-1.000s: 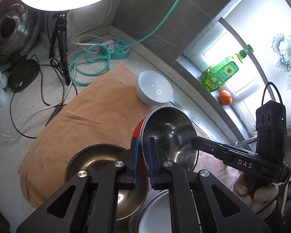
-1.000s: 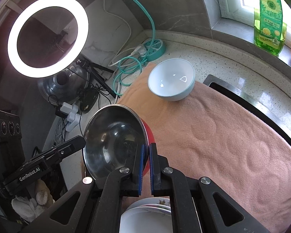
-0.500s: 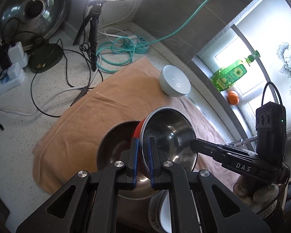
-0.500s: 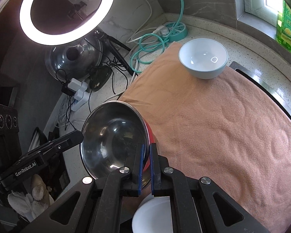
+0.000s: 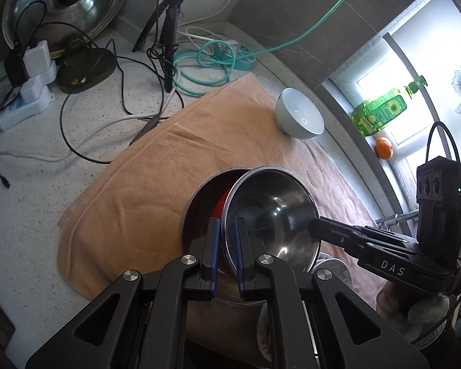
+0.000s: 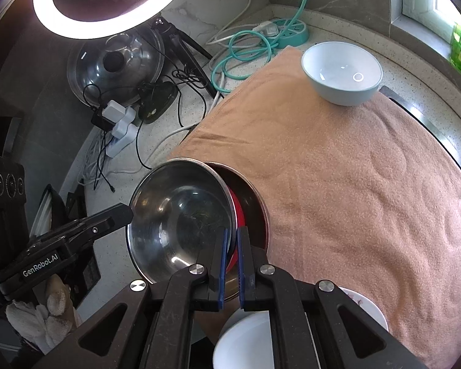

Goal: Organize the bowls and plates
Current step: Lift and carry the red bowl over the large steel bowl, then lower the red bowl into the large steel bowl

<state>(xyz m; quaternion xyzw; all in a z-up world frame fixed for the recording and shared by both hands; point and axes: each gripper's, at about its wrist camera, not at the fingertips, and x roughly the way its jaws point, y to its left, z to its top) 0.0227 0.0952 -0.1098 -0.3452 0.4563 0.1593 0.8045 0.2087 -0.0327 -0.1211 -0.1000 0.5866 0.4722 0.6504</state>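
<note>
left tongs (image 5: 227,240): clamped on steel bowl (image 5: 270,212) rim | right tongs (image 6: 232,252): clamped on opposite rim | bowl: tilted over dark bowl (image 5: 199,206) on towel (image 5: 156,169), white bowl (image 5: 299,118) well apart

The held steel bowl (image 5: 270,212) is polished metal inside, mirror-bright with fine scuffs, and glossy red outside. The second steel bowl (image 5: 199,209) beneath it is darker, duller metal. The far bowl (image 6: 342,72) looks like glazed ceramic, smooth and shiny. The towel (image 6: 353,184) is soft, nubby terry cloth, matt. The surface (image 5: 30,190) is speckled stone, lightly glossy. The near plate (image 6: 365,307) looks like glazed ceramic. The jaws are matt black plastic with blue rubbery pads (image 5: 213,246).
</note>
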